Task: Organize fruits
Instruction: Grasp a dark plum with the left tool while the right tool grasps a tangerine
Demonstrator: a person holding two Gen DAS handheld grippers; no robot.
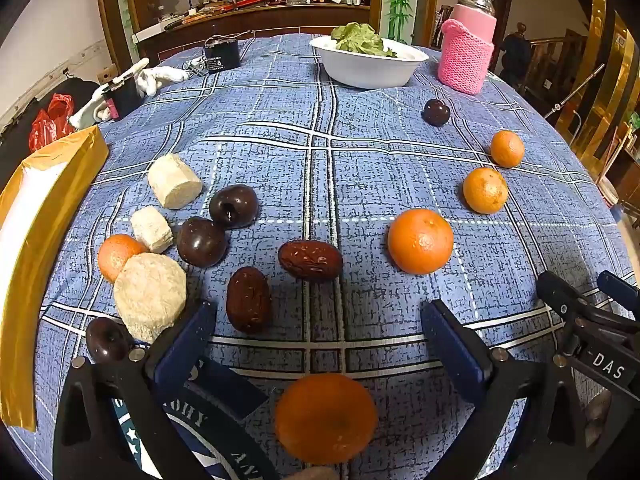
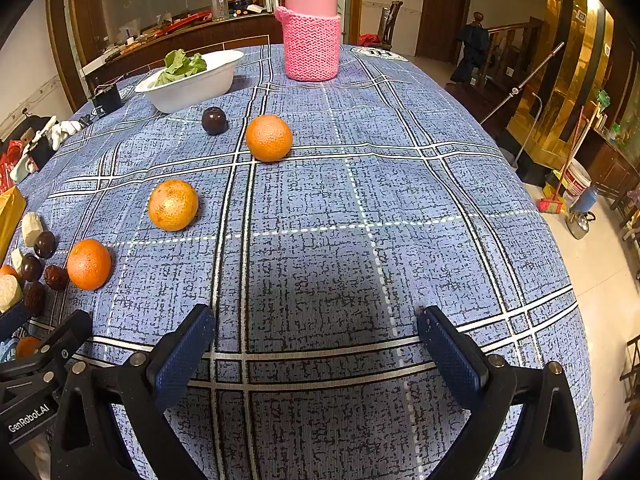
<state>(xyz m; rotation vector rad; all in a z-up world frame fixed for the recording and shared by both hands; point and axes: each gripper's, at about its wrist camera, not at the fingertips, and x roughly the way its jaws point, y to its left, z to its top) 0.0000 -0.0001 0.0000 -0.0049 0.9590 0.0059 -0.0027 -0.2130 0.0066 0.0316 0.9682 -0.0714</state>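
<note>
Tablecloth (image 1: 360, 152); nearest orange (image 1: 326, 418) half-hidden below.

Warm indoor light, strong fisheye bend in both my feeds.

My tablecloth (image 2: 400, 200) is evenly lit and sharp mid-frame; a soft shadow lies on it ahead of my right gripper (image 2: 316, 344). The corners vignette to black and the room lines curve. The nearest orange (image 1: 326, 418) is blurred, and the gold panels (image 2: 560, 80) glare.
</note>
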